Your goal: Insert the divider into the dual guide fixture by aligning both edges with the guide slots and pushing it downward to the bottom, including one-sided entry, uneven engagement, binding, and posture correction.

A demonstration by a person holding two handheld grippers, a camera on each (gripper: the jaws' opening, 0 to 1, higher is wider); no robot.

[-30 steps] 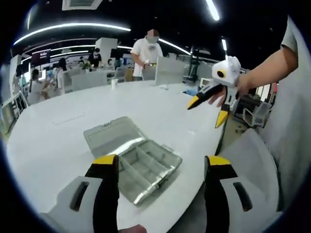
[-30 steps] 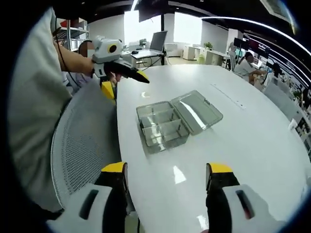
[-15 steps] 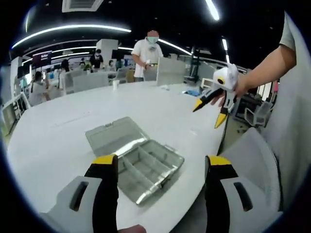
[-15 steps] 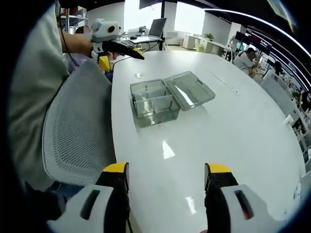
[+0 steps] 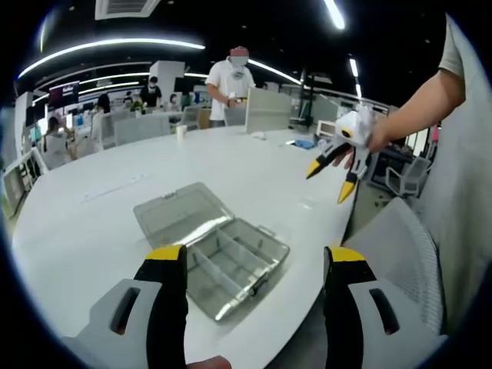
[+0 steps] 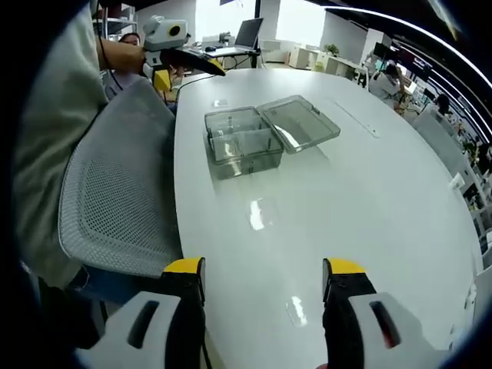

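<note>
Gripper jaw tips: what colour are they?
Yellow on black jaws, clearest on the left gripper in the left gripper view.

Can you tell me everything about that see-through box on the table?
The box is clear, grey-tinted plastic and lies open on the white table, near the edge by a mesh chair. Its lid is folded back flat on the table beside the tray. Thin walls split the tray into several compartments, which look empty. A small latch shows on its front edge. Nothing touches it but the table: both tongs, left and right, are open and held away from it.
</note>
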